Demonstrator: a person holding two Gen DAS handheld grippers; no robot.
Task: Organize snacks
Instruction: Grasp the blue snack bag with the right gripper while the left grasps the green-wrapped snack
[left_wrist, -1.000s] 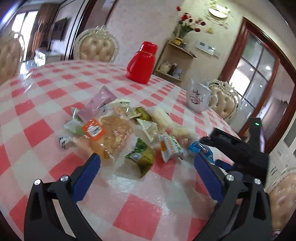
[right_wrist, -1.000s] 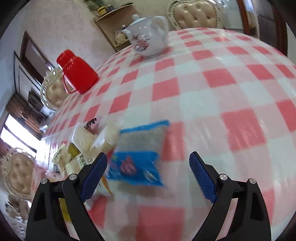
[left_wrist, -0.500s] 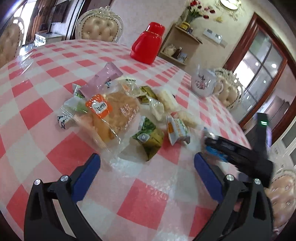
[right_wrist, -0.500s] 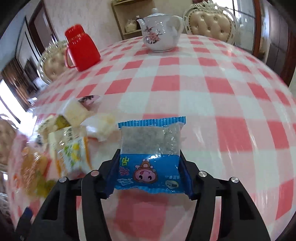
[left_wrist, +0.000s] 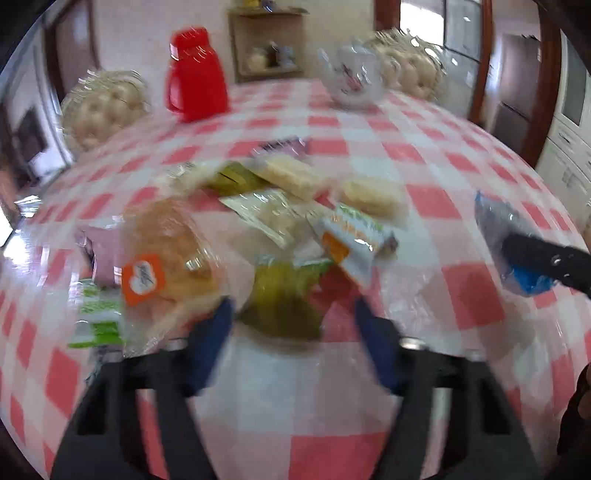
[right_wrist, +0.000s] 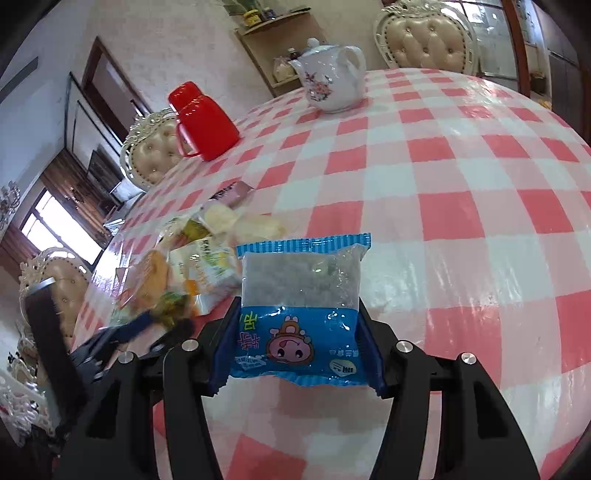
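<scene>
Two grippers work a checked tablecloth (right_wrist: 461, 155) where I am sorting snacks from afar: my right gripper (right_wrist: 297, 334) has its jaws pressed against both sides of a blue snack packet (right_wrist: 299, 306), carried clear of the pile and held over bare cloth, while my left gripper (left_wrist: 293, 325) reaches in at the heap (left_wrist: 258, 221) with a green packet (left_wrist: 284, 299) sitting between its blue pads (left_wrist: 210, 332). That view is smeared by motion, so I read the left jaws as partly parted and not yet pinching, though I cannot be sure of contact. Around the green packet lie an orange-and-white sachet (left_wrist: 351, 240) just beside it, a large clear bag of golden cake (left_wrist: 170, 247) to the left, pale wafers (left_wrist: 369, 192) beyond. Behind stand a red jug (left_wrist: 195, 88) and a flowered teapot (left_wrist: 354, 81), well apart from the work.

My worries from here: the blue packet is gripped only at its lower printed half, so its slick film could slip or swing if I turn the wrist sharply. On the left, the crowding is the risk, since closing now may catch the cake bag's loose edge or the sachet along with the green packet, dragging neighbours across the cloth. Both tools also sit near each other, and a hasty crossing could knock them together
</scene>
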